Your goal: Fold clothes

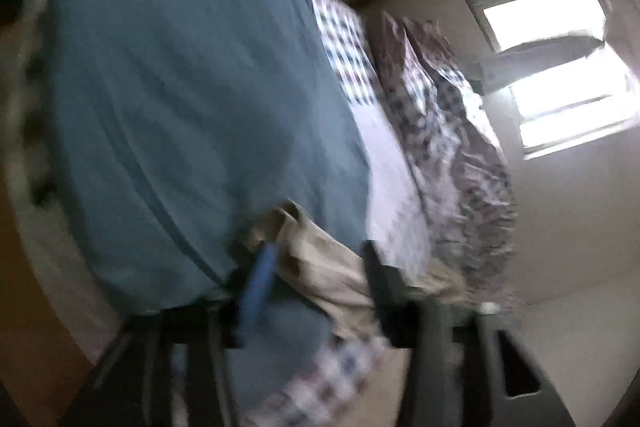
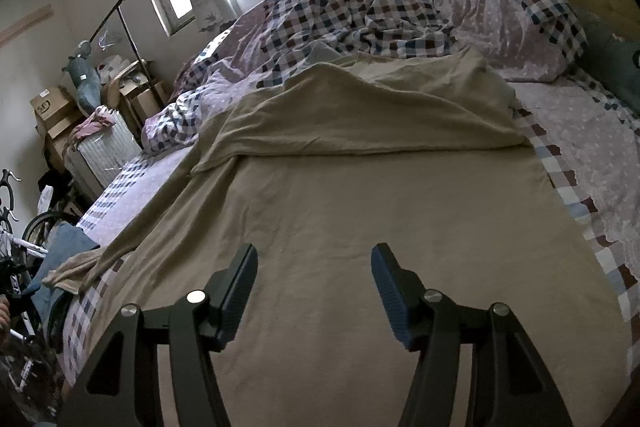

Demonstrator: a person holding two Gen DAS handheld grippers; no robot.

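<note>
Fold is partly in. In the right wrist view we see the beige garment (image 2: 360, 195) spread flat on the bed (image 2: 592, 147), its far part already turned back over itself in one fold, with a clean crease running left to right across the middle. One sleeve (image 2: 132, 251) trails off to the near left toward the bed edge, not yet tucked in.

Right tool (image 2: 314, 291) hovers over the near part of the garment, jaws spread, nothing between them.

Left wrist view is heavily blurred and rolled. Left tool (image 1: 316, 267) has its jaws apart; a beige bunch of cloth (image 1: 320, 259) lies between them (likely that sleeve end), and we see no pad pressing on it. A blue cloth (image 1: 180, 115) fills most of that view.

Our read: one fold done, the sleeve and at least one more fold left, then squaring up.
</note>
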